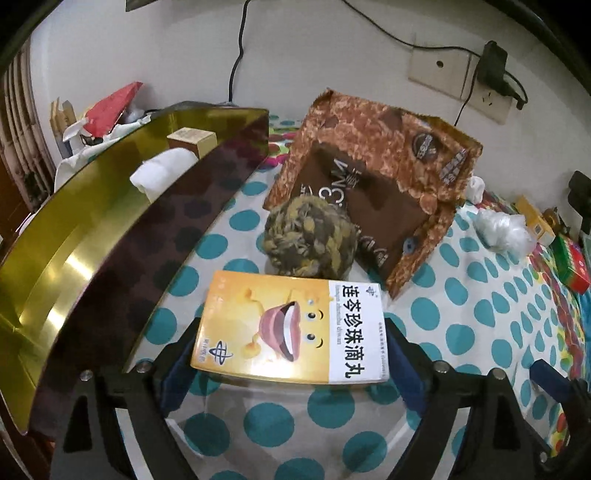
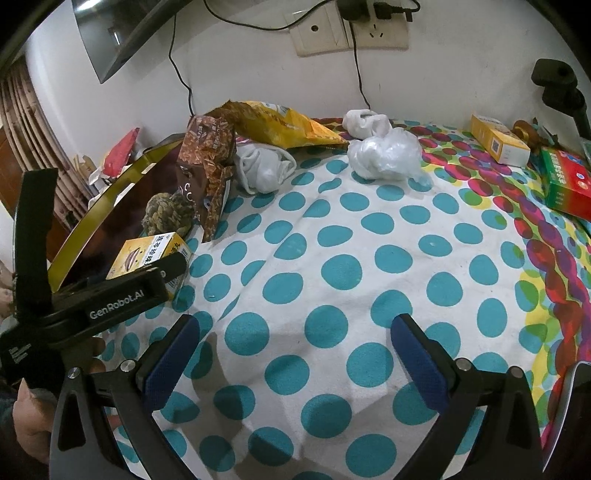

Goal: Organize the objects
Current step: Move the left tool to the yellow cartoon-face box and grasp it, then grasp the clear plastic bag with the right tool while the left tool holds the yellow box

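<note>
My left gripper [image 1: 291, 354] is shut on an orange and white medicine box [image 1: 291, 328], held just above the dotted cloth; the box also shows in the right wrist view [image 2: 147, 254]. Behind it lie a braided rope ball [image 1: 310, 236] and a brown snack bag [image 1: 373, 184]. To the left stands a large box with a gold inside [image 1: 74, 236], holding a white roll [image 1: 162, 173] and a small tan box [image 1: 192, 140]. My right gripper [image 2: 291, 354] is open and empty over the cloth.
On the dotted cloth [image 2: 332, 266] lie a yellow snack bag [image 2: 280, 122], white socks [image 2: 262, 166], a crumpled plastic bag [image 2: 388, 155], a yellow box [image 2: 498, 140] and a green and red box [image 2: 569, 184]. Cables and wall sockets [image 2: 347, 26] are behind.
</note>
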`<state>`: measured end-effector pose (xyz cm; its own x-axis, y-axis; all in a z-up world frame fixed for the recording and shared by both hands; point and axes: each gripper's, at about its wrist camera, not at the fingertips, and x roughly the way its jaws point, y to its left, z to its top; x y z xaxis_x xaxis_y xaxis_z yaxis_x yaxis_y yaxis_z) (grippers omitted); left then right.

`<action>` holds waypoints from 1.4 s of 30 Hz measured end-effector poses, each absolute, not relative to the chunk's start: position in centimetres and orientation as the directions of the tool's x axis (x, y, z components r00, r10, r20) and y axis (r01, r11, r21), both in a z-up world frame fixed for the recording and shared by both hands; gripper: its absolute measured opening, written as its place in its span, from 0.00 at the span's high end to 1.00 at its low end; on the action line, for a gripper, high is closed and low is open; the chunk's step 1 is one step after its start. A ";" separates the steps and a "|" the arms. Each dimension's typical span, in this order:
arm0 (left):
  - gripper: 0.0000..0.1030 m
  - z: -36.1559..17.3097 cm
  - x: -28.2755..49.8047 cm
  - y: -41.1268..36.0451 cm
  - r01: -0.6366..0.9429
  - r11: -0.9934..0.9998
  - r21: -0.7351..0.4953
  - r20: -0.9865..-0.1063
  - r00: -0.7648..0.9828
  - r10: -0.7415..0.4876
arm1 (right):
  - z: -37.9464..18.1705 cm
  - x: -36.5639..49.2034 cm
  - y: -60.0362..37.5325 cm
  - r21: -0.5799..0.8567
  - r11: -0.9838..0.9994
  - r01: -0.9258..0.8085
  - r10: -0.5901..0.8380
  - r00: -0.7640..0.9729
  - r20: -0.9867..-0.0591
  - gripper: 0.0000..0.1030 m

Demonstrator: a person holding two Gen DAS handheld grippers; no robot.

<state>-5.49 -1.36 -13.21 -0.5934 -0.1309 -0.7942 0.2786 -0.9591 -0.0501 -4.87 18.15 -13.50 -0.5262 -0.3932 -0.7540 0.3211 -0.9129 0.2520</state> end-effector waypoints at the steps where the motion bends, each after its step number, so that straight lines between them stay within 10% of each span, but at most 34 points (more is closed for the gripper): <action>1: 0.10 -13.3 -5.6 -1.3 0.280 -0.959 -0.045 -0.799 -0.586 -0.133 | -13.6 -4.8 18.2 0.253 -0.913 0.321 -0.394 -0.526 -0.753 0.00; 42: 0.12 -9.4 -3.9 -1.8 0.084 -0.995 -0.056 -0.740 -0.672 -0.015 | -13.1 -6.1 15.9 0.042 -0.941 0.337 -0.241 -0.577 -0.780 0.02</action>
